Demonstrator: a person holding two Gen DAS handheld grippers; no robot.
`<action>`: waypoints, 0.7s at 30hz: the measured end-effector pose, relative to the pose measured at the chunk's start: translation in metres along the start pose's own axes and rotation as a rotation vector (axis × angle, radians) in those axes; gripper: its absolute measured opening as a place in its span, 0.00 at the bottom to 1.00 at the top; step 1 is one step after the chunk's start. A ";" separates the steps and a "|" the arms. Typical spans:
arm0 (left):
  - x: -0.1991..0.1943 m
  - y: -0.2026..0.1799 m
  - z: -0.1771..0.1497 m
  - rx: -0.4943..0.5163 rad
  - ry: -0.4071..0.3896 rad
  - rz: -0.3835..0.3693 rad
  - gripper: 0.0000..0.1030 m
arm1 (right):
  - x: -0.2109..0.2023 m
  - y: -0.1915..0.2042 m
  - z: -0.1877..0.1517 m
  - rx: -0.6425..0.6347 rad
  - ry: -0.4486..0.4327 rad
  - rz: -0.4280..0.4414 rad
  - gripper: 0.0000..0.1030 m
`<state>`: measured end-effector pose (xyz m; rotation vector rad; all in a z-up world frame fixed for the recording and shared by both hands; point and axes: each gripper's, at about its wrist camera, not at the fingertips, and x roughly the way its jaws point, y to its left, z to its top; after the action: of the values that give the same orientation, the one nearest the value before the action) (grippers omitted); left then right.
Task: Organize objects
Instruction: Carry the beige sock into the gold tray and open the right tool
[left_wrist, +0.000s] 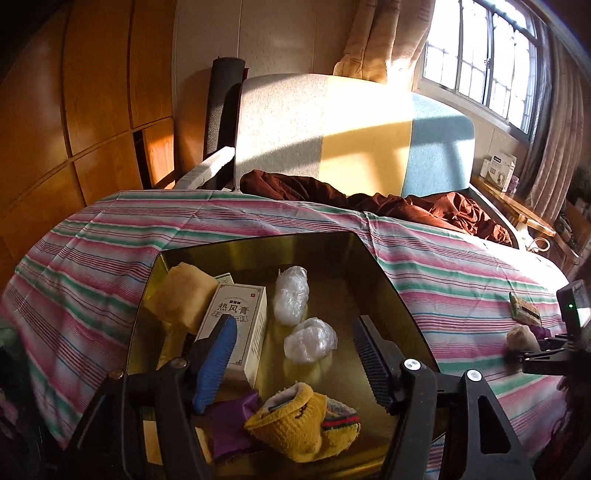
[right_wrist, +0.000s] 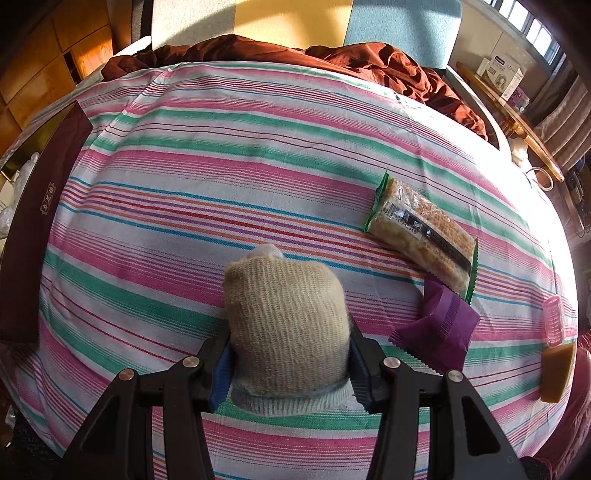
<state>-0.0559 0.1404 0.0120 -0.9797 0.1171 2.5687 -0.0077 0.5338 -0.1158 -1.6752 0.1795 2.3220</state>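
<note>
Beige knitted sock ball (right_wrist: 286, 325) sitting squeezed in right tongs (right_wrist: 290, 363) right of gold-lined box (left_wrist: 369, 254); soft knit risking slipping. Left tongs (left_wrist: 295, 350) hanging open, empty, over box.

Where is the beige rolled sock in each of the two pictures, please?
Left wrist view: the beige rolled sock is small at the far right edge, at the tip of the right tool.
Right wrist view: the sock fills the lower centre, clamped between the right tool's fingers, on the striped cloth.
Shared landmark: the green-edged snack bar lies on the cloth just beyond the sock in both.
</note>
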 end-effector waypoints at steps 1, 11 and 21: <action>-0.002 0.001 -0.003 0.005 0.002 0.000 0.64 | -0.004 0.004 0.001 0.004 -0.007 0.017 0.51; -0.016 0.025 -0.024 -0.021 0.016 0.022 0.65 | -0.104 0.140 -0.001 -0.091 -0.183 0.257 0.51; -0.024 0.055 -0.035 -0.072 0.019 0.046 0.78 | -0.101 0.237 0.006 -0.208 -0.194 0.336 0.52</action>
<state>-0.0395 0.0743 -0.0018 -1.0396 0.0529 2.6217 -0.0524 0.2937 -0.0319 -1.5996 0.1988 2.8236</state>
